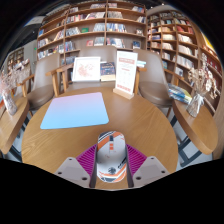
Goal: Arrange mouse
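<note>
The tool (111,170) grips the mouse (111,158); the blue mat (74,110) at 11 o'clock lies bare, placement pending.

I see the mouse (111,157) sitting right between my gripper's (111,170) two fingers, its long axis running straight ahead along them. It is a grey-and-white mouse with orange accents near its rear end and a pale, rounded top. The purple pads flank it closely on both sides, and I cannot tell whether they actually press on it.
</note>
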Available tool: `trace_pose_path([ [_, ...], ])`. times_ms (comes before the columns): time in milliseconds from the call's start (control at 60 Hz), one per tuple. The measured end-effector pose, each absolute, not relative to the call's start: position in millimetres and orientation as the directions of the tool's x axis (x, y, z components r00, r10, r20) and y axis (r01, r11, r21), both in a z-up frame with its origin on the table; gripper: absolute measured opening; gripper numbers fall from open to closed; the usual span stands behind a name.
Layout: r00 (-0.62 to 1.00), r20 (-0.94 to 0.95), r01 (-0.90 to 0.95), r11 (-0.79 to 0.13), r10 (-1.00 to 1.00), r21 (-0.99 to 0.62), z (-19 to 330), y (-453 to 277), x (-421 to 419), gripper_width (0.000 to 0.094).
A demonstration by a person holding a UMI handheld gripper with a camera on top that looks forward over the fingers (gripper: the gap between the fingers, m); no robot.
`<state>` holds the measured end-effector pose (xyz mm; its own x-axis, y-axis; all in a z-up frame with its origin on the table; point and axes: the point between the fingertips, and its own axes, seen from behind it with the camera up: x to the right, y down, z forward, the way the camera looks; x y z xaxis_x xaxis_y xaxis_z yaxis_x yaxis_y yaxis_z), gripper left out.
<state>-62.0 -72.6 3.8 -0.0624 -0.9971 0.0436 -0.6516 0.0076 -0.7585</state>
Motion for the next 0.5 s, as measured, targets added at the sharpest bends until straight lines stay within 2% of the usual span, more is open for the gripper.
trace_pose_path([
  [183,-0.016,0.031,-0.553,-0.017,-0.999,-0.833,82.7,-48.8,-19.0,0.0426],
  [283,0.014,0.001,-0.528,-0.008,-1.0,-0.849,104.0,-19.4,24.2,0.0424],
  [367,0.055,-0.042,-0.52,0.008,-0.998,-0.854,97.3,16.1,61.0,0.0426],
  [500,0.084,-0.044,-0.587,-0.014,-0.995,-0.81,44.3,58.6,107.5,0.0428],
])
